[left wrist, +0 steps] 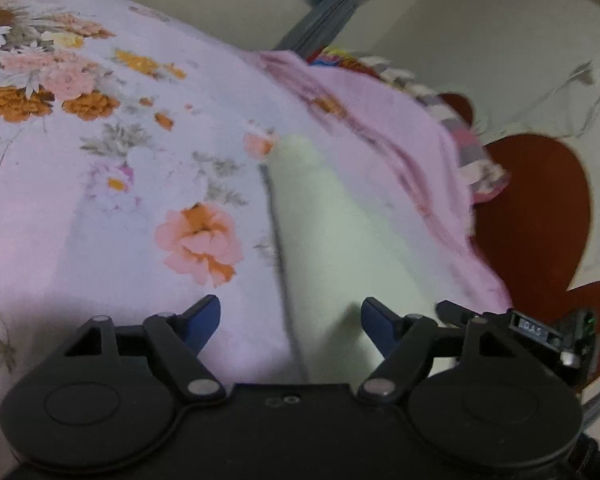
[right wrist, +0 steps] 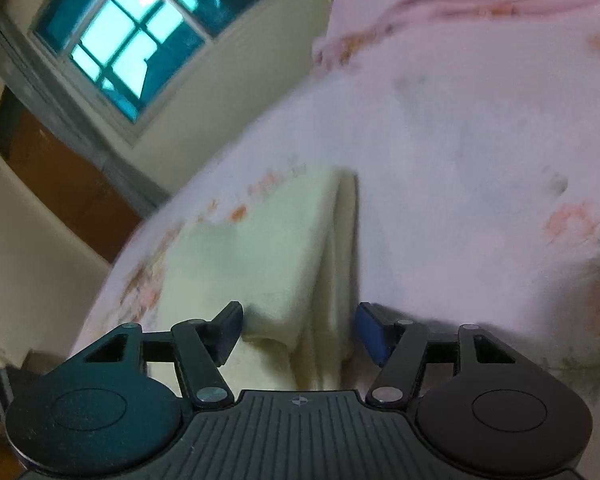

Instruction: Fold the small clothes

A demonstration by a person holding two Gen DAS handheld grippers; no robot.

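Both grippers sit low over a bed sheet, pink w/ orange and peach flowers; sheet = landmark for all below.

Left gripper: jaws spread wide, blue pads apart, nothing pinched. Its right pad hangs over the near end of a pale cream cloth; left pad over bare sheet. No contact visible.

Cloth, left wrist view: folded into a long narrow strip lying flat on sheet. Long axis runs from gripper away toward far side of sheet, leaning slightly left; far end narrow and rounded, near a peach flower print. Dark thin line along its left edge, can't tell whether shadow or trim. Frame blurred.

Right gripper: jaws parted, cloth lies between them. Left pad touches or nearly touches the cloth's edge; right pad stands clear w/ a gap. Not clamped.

Cloth, right wrist view: same cream piece, layered, w/ a raised fold ridge running lengthwise from gripper toward far end. Layers bunch near the gripper body.

Pose: both tools point forward and downward at sheet. Right view rolled, so sheet tilts up to the right.

Beyond sheet: window in cream wall; red-brown shape past sheet's right edge.
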